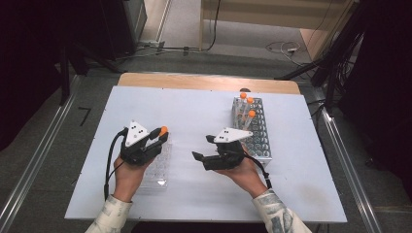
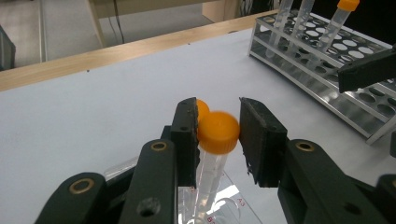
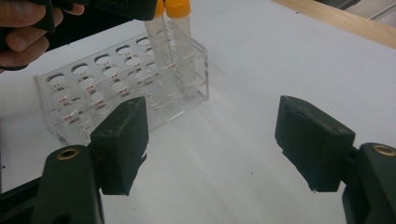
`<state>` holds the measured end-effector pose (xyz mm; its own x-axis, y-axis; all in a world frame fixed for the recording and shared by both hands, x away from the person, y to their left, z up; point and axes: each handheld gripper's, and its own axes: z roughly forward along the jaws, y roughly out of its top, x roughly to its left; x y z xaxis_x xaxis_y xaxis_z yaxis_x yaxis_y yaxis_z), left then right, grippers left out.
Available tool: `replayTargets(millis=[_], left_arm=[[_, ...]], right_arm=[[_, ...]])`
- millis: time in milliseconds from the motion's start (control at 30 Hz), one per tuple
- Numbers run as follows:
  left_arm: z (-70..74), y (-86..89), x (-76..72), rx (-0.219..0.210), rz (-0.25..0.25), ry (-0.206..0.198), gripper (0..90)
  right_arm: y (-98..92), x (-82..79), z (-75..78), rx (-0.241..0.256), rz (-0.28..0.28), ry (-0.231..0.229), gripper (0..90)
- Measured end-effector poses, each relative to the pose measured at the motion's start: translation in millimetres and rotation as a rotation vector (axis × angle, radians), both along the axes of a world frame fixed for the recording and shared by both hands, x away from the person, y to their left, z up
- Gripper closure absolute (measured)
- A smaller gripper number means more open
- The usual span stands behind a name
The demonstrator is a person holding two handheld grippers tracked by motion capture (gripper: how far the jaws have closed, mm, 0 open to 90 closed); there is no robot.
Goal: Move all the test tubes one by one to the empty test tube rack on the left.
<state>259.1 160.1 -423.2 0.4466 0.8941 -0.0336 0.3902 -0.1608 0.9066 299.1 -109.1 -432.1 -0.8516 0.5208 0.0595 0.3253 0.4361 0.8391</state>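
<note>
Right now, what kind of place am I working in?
Probably a lab bench or test rig: a metal tube rack with orange-capped tubes, a clear plastic rack, and a white table with cables on the floor.

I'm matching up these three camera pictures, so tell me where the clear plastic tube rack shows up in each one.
High view: the clear plastic rack lies left of centre, under the left gripper.
Left gripper view: its corner peeks out at the bottom, between the jaws.
Right gripper view: upper left, beyond the open jaws.
Shared landmark: the orange-capped tube standing in it.
</note>
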Motion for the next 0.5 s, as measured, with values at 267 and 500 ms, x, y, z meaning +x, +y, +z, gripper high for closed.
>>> replayTargets(millis=[267, 500], left_arm=[[2.3, 2.8, -1.7, -0.041, -0.018, 0.007, 49.1], [4.8, 10.5, -3.7, -0.104, -0.023, 0.021, 29.2]], right_arm=[[-2.5, -0.3, 1.6, 0.001, -0.006, -0.008, 24.6], [-14.8, 2.0, 6.0, 0.009, -0.037, -0.023, 24.7]])
